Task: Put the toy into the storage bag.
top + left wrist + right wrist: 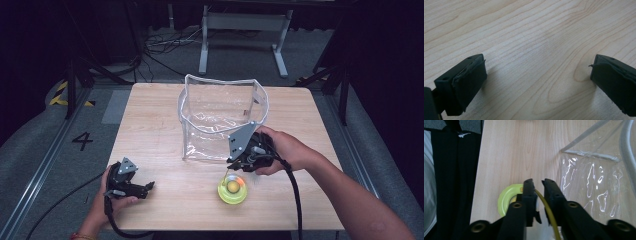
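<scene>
The right hand-held gripper (235, 169) points down at the worktop (165, 125), its jaws drawn narrow with only a slim gap between them. In the right gripper view a thin yellow-green strip (544, 203) runs up through that gap, though whether the pads (530, 192) actually press on it cannot be told. Just under and slightly beyond the jaw tips lies a yellow-green round object (233, 190), flat on the worktop, with a paler centre; in the right gripper view it peeks out to one side of the jaws. Just beside this hand-held gripper, on its far side, stands a clear plastic bag (220, 117), upright and open at the top. The left hand-held gripper (147, 187) rests low over bare worktop, well apart from the round object, its jaws spread wide with nothing between them.
</scene>
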`<state>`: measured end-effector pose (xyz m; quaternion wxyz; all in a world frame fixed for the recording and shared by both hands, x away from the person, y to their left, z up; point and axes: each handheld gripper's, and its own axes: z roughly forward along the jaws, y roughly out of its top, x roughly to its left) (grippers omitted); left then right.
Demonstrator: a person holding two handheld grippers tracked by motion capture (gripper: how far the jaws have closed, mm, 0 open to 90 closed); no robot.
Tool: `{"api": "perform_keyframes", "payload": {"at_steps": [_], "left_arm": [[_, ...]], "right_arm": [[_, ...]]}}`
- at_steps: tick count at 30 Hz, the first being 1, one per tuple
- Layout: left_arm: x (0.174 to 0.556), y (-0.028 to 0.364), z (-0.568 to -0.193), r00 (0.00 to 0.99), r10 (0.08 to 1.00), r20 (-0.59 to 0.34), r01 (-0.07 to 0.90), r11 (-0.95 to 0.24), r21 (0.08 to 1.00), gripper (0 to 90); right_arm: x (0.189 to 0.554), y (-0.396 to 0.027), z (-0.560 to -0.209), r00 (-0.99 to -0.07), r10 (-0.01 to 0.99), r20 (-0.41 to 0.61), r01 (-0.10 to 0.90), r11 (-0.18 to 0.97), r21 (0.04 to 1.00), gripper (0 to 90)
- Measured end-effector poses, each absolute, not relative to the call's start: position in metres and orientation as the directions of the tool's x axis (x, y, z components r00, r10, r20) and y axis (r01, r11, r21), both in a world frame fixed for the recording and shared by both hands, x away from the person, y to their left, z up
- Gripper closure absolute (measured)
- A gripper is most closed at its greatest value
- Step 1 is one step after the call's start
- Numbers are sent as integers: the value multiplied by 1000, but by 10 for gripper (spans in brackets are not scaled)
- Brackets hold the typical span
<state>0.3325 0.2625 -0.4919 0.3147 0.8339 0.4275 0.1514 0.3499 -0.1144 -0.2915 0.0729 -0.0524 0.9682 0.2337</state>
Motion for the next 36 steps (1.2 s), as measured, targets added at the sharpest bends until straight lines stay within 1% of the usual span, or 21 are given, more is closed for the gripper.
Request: {"api": "perform_keyframes", "payload": {"at_steps": [1, 2, 8, 19, 26, 36], "left_arm": [[333, 263, -492, 589, 808, -17, 618, -437, 654, 7], [333, 263, -492, 589, 808, -17, 618, -437, 654, 7], [333, 263, -492, 589, 808, -17, 618, -437, 654, 7], [333, 263, -492, 589, 808, -16, 618, -437, 654, 7], [333, 263, -492, 589, 808, -16, 618, -437, 654, 7], [332, 262, -492, 586, 810, -15, 617, -434, 656, 8]], "right_arm": [[349, -114, -292, -983, -75, -170, -144, 887, 439, 867], [349, -115, -292, -983, -78, -168, -146, 886, 440, 877], [348, -116, -289, -984, -67, -168, -134, 893, 429, 883], [346, -127, -277, -983, 11, -185, -68, 907, 416, 886], [344, -148, -260, -980, 77, -182, -7, 907, 420, 885], [342, -186, -245, -969, 162, -187, 69, 903, 424, 885]]}}
